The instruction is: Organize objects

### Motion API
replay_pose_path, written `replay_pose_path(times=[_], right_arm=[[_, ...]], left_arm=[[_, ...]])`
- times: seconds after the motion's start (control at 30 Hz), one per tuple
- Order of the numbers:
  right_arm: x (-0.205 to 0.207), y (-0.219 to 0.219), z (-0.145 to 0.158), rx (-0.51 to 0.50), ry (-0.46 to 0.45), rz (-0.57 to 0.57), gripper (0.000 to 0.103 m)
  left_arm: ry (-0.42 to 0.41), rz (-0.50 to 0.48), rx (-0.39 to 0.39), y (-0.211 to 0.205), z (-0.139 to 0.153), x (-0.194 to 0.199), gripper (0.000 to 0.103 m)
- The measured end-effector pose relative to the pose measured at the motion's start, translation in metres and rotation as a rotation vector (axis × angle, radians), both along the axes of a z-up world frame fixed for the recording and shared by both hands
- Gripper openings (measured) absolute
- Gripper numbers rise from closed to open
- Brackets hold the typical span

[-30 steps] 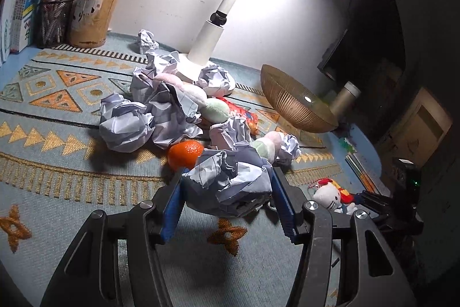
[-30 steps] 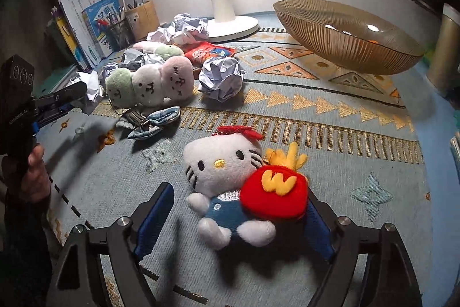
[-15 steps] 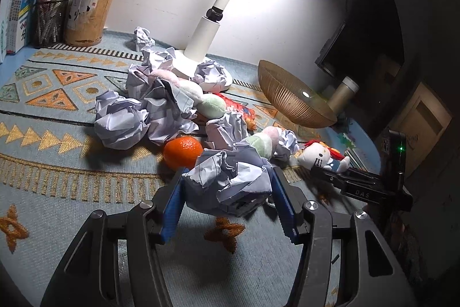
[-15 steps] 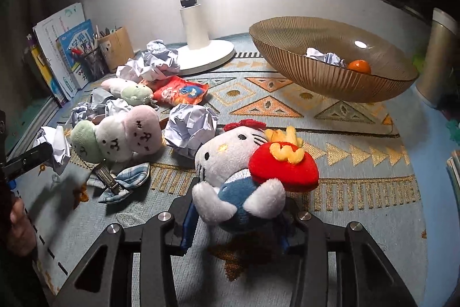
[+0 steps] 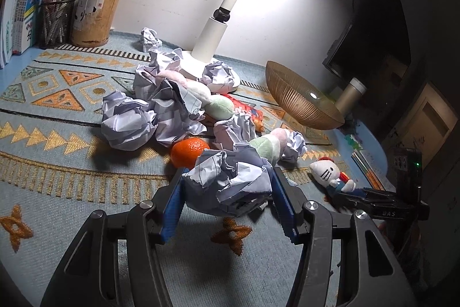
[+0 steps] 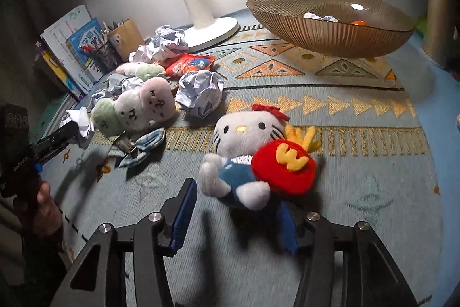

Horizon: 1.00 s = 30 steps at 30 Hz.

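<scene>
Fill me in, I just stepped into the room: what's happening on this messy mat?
A person is tidying with two handheld grippers. The left gripper is clamped on a crumpled paper ball, just above the patterned mat. The right gripper is opening its jaws around a white cat plush lying on the mat, no longer squeezed. The ribbed bowl already holds crumpled paper and an orange; more paper, plush toys and another orange remain scattered.
</scene>
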State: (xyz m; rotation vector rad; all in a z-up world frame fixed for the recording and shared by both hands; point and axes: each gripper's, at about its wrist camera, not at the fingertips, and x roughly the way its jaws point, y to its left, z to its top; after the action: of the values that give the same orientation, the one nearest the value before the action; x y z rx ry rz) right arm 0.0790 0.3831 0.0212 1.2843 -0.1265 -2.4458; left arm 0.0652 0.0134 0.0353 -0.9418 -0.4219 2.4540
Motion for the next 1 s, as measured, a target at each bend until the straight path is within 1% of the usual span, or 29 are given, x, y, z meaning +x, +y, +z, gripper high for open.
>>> replay_pose_path(times=[0.03,0.07,0.1,0.13,0.17,0.23,0.3,0.33,0.37,0.4,0.43,0.47,0.53,0.57,0.6,0.63,0.73,0.9,1.0], right_arm=[[0.007,0.003,0.001,0.030,0.014,-0.008,0.075],[0.013,0.005,0.002,0.077,0.039,-0.022,0.088],[0.016,0.007,0.002,0.117,0.062,-0.028,0.091],[0.015,0.009,0.002,0.138,0.074,-0.027,0.092],[0.010,0.011,0.002,0.139,0.069,-0.027,0.092],[-0.005,0.010,0.005,0.114,0.055,-0.022,0.092],[-0.021,-0.001,0.002,0.068,0.023,0.028,0.092],[-0.029,-0.007,-0.001,0.058,0.001,0.035,0.091],[-0.037,-0.012,-0.006,0.074,-0.022,0.020,0.078],[-0.038,-0.018,-0.004,0.136,0.016,-0.014,0.061],[-0.041,-0.024,-0.002,0.152,0.022,0.003,0.051],[-0.043,-0.023,0.001,0.101,0.028,0.006,0.052],[-0.046,-0.018,0.001,-0.040,0.041,0.001,0.052],[-0.046,-0.017,0.000,-0.042,0.048,-0.025,0.051],[-0.045,-0.016,0.001,0.000,0.065,-0.070,0.052],[-0.042,-0.015,0.004,0.008,0.089,-0.099,0.052],[-0.039,-0.015,0.008,0.013,0.125,-0.105,0.053],[-0.038,-0.029,0.005,0.105,0.144,-0.102,0.053],[-0.037,-0.026,0.006,0.104,0.161,-0.107,0.054]], left_arm=[[-0.001,-0.004,-0.005,0.001,0.000,0.000,0.055],[-0.005,-0.006,-0.010,0.002,0.000,-0.001,0.055],[-0.008,-0.011,-0.013,0.003,-0.001,-0.002,0.055],[-0.007,-0.017,-0.014,0.004,0.000,-0.001,0.055],[-0.004,-0.018,-0.016,0.004,0.000,-0.001,0.055],[-0.001,-0.013,-0.018,0.004,0.000,0.000,0.055],[0.000,-0.008,-0.010,0.002,0.001,0.000,0.055],[-0.002,-0.008,-0.007,0.002,0.000,0.000,0.055],[-0.005,-0.009,-0.005,0.002,0.000,-0.001,0.055],[-0.007,-0.010,-0.005,0.002,0.000,-0.001,0.055],[-0.003,-0.009,-0.005,0.002,0.000,0.000,0.055],[0.002,-0.010,-0.006,0.002,0.001,0.000,0.055],[0.011,-0.020,-0.009,0.004,0.002,0.002,0.055],[0.009,-0.023,-0.013,0.005,0.002,0.001,0.055],[0.004,-0.024,-0.018,0.006,0.001,0.000,0.055],[0.007,-0.023,-0.021,0.006,0.002,0.001,0.055],[0.016,-0.017,-0.018,0.005,0.003,0.003,0.055],[0.017,0.000,-0.010,0.003,0.003,0.003,0.055],[0.013,-0.001,-0.012,0.003,0.002,0.003,0.055]])
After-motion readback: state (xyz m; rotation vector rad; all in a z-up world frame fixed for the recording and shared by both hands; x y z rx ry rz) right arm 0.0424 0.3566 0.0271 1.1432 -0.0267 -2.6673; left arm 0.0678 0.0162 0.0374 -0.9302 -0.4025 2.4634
